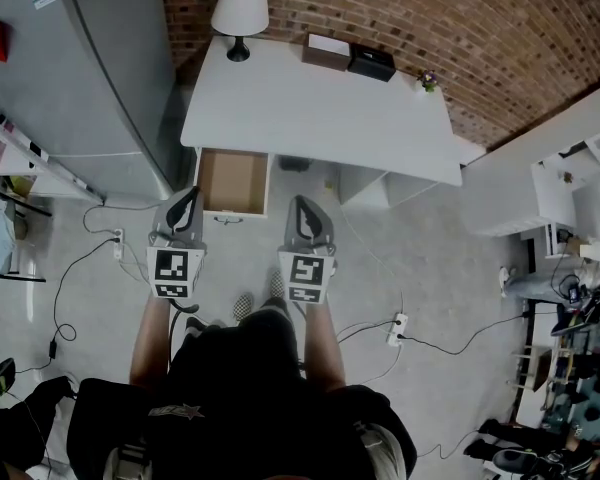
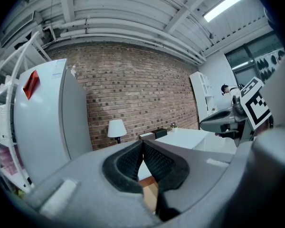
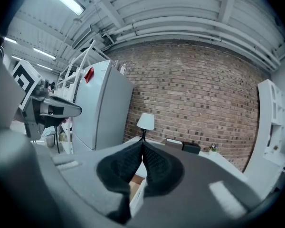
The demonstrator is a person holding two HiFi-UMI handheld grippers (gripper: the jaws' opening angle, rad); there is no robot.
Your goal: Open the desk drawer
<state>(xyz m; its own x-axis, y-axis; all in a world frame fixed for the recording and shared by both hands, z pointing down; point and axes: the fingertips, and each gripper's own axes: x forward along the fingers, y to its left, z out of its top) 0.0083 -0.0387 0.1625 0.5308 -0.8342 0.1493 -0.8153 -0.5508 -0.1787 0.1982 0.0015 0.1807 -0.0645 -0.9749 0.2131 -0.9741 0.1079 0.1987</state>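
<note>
The white desk stands against the brick wall, and its left drawer is pulled out, showing a bare wooden bottom; its handle faces me. My left gripper hangs just left of the drawer's front, jaws shut with nothing between them. My right gripper is just right of the drawer, also shut and empty. In the left gripper view the left gripper has its pads meeting at the tips, with the drawer below. In the right gripper view the right gripper is shut too, over the drawer.
A grey fridge stands left of the desk. On the desk are a lamp, two boxes and a small plant. Cables and a power strip lie on the floor. White shelving stands at the right.
</note>
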